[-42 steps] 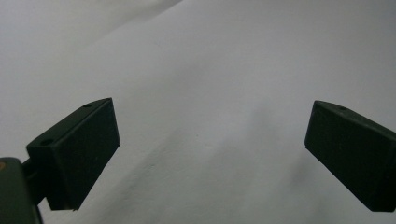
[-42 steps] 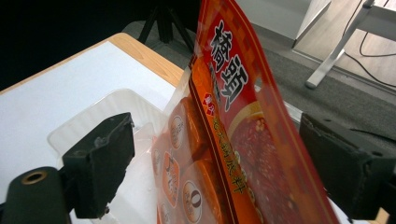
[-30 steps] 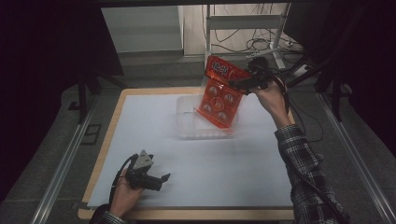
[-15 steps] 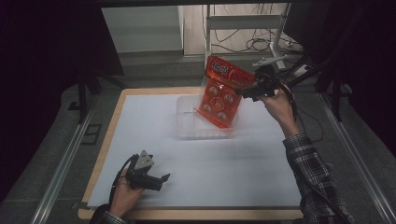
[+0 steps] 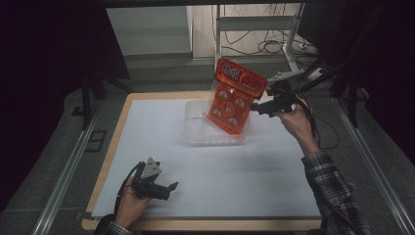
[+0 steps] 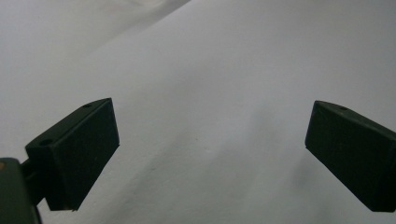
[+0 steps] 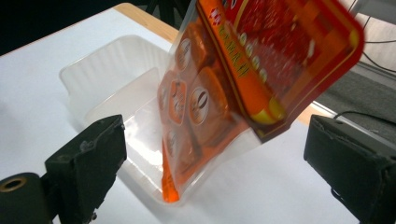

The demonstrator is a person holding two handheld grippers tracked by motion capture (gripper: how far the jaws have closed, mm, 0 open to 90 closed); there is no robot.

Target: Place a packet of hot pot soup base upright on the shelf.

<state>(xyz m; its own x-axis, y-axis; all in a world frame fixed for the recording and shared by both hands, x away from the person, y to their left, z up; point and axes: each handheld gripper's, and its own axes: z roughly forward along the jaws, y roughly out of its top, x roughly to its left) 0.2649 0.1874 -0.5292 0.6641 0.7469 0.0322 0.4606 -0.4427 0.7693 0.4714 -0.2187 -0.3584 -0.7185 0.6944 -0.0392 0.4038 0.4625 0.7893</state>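
An orange-red snack bag [image 5: 230,98] stands tilted with its lower end inside a clear plastic tray [image 5: 195,132] at the far middle of the table. In the right gripper view the bag [image 7: 224,93] leans up and to the right out of the tray [image 7: 107,74]. My right gripper [image 5: 255,105] is just right of the bag, open, with its jaws wide on either side and not touching it [image 7: 212,154]. My left gripper [image 5: 169,188] rests near the front left edge, open over the bare white mat [image 6: 210,154].
A white mat [image 5: 244,176] covers the wooden table [image 5: 122,122]. Metal rails [image 5: 68,171] run along both sides of the table. Cables and a metal stand [image 5: 288,44] lie on the floor beyond the far edge.
My right gripper has dropped a little and drawn back toward the person. The bag has sunk slightly lower into the tray. The left gripper has stayed put.
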